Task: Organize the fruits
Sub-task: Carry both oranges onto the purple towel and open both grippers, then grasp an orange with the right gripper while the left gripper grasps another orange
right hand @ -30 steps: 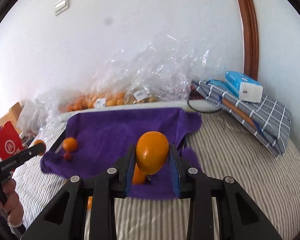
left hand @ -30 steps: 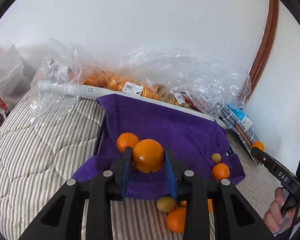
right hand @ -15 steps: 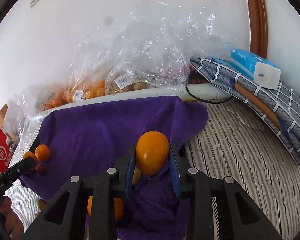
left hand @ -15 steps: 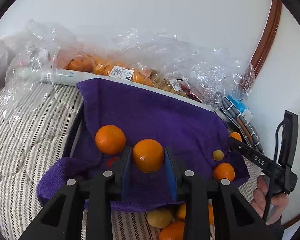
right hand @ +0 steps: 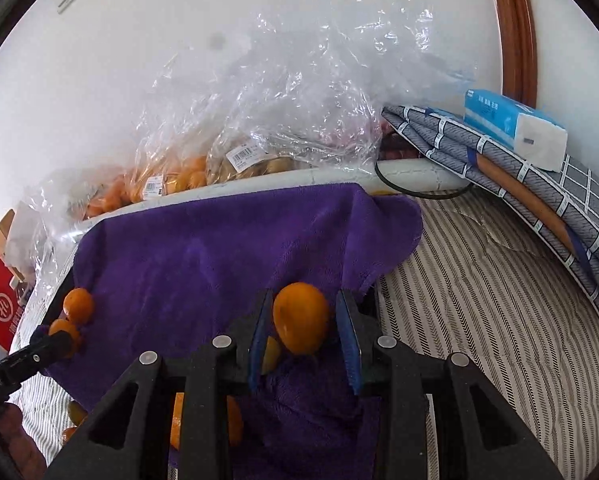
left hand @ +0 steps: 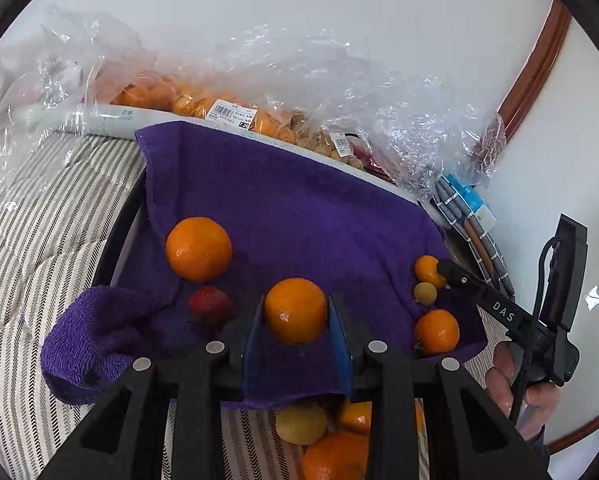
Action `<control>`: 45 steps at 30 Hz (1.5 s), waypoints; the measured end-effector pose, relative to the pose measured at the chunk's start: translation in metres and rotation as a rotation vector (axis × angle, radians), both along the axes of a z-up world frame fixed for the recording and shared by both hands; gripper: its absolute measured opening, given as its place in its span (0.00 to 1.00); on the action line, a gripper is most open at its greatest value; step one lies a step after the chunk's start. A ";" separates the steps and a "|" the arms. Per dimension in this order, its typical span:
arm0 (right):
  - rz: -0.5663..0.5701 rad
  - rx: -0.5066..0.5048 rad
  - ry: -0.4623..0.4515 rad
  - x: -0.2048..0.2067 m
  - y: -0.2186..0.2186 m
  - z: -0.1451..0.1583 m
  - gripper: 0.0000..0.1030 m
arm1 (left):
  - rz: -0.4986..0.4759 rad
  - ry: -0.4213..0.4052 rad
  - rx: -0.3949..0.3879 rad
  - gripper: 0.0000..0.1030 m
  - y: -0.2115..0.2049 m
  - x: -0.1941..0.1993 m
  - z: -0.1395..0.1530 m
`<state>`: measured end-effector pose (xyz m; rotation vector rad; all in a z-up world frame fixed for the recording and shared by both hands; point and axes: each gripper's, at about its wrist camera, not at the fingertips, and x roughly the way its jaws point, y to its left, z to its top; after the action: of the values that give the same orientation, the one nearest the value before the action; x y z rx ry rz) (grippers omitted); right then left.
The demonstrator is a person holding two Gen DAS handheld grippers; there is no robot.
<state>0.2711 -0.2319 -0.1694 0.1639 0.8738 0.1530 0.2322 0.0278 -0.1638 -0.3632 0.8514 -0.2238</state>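
Note:
My left gripper is shut on an orange, held just above the purple towel that drapes a black tray. On the towel's left lie a bigger orange and a small red fruit. My right gripper stands over the towel's right corner. An orange sits low between its blue pads with a thin gap on each side, beside a yellowish fruit. In the left wrist view the right gripper sits near another orange.
Clear plastic bags of oranges and small brown fruit line the wall behind the tray. Loose fruit lies on the striped bedding in front of the towel. A folded checked blanket with a tissue pack sits at the right.
Both grippers dropped and closed in on the towel, then held still. The right gripper's orange has sunk a little between the pads, and gaps now show beside it.

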 end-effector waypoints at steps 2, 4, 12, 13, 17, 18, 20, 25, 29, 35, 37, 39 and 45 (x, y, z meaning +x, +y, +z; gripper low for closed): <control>-0.006 -0.002 -0.014 -0.003 0.000 0.003 0.37 | 0.002 -0.006 0.024 0.29 -0.002 0.000 0.000; -0.007 -0.002 -0.023 -0.006 -0.001 0.005 0.39 | 0.001 -0.007 0.047 0.29 -0.005 0.000 -0.001; -0.018 -0.040 -0.040 -0.013 0.001 0.009 0.41 | -0.002 -0.017 0.113 0.30 -0.011 0.001 0.000; -0.018 -0.053 -0.049 -0.014 0.002 0.010 0.41 | -0.004 -0.019 0.117 0.30 -0.012 0.000 0.000; -0.001 -0.082 -0.101 -0.024 0.007 0.018 0.41 | -0.008 -0.029 0.127 0.32 -0.014 0.000 0.000; 0.003 -0.087 -0.117 -0.026 0.008 0.020 0.41 | -0.007 -0.029 0.125 0.32 -0.014 0.000 0.001; 0.016 -0.112 -0.143 -0.030 0.012 0.023 0.41 | -0.006 -0.031 0.111 0.33 -0.013 -0.001 0.002; 0.017 -0.139 -0.206 -0.040 0.014 0.034 0.41 | 0.002 -0.085 0.092 0.36 -0.008 -0.006 0.010; -0.001 -0.114 -0.191 -0.048 0.011 0.046 0.41 | 0.009 -0.112 0.091 0.36 -0.006 -0.009 0.015; 0.071 0.076 -0.048 -0.075 0.016 0.049 0.35 | 0.024 -0.145 0.082 0.36 -0.003 -0.015 0.022; 0.088 0.046 -0.038 -0.087 0.026 0.046 0.35 | 0.038 -0.150 0.081 0.36 -0.001 -0.016 0.025; 0.113 0.025 -0.026 -0.098 0.036 0.043 0.34 | 0.053 -0.169 0.076 0.36 0.002 -0.020 0.027; 0.177 0.015 0.028 -0.120 0.066 0.030 0.34 | 0.127 -0.240 0.177 0.36 0.009 -0.040 0.031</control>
<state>0.1513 -0.1659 -0.1392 0.1027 0.9145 0.3233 0.1923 0.0370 -0.1323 -0.2183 0.6038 -0.0713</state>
